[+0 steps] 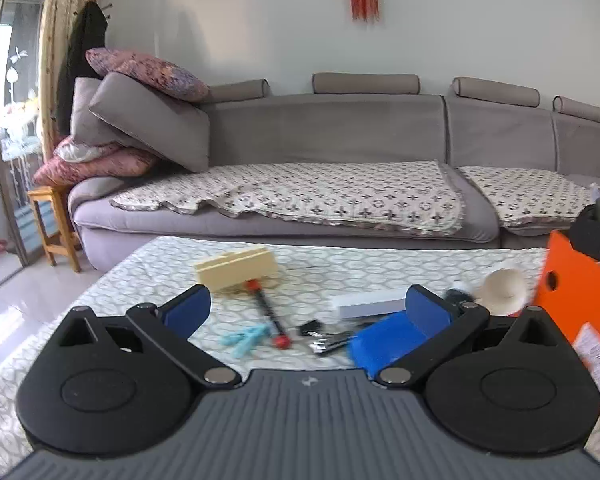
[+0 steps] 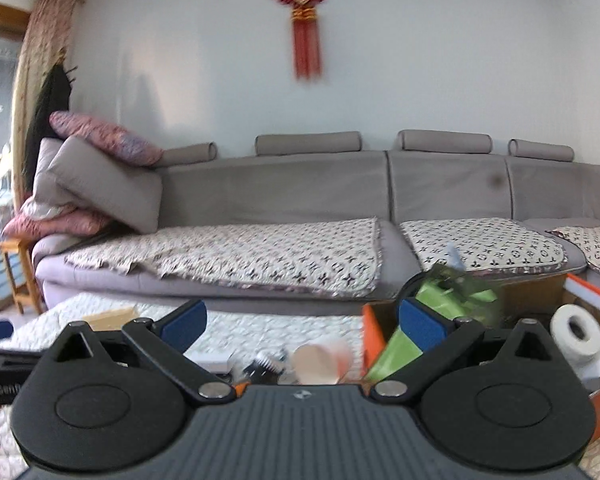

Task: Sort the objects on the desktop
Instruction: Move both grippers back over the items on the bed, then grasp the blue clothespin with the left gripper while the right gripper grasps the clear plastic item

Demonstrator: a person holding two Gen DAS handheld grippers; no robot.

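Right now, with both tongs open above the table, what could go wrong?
1. The small things lie close together: the blue tray touches the metal clips, so the left tongs may catch two at once.
2. The paper cup lies tipped beside the orange box; a nudge could roll it.

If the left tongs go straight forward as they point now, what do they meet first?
Probably the small clutter on the table: the red-tipped stick and black clips lie between the open left tongs. Depth is unclear; aimed higher, they would pass toward the sofa.
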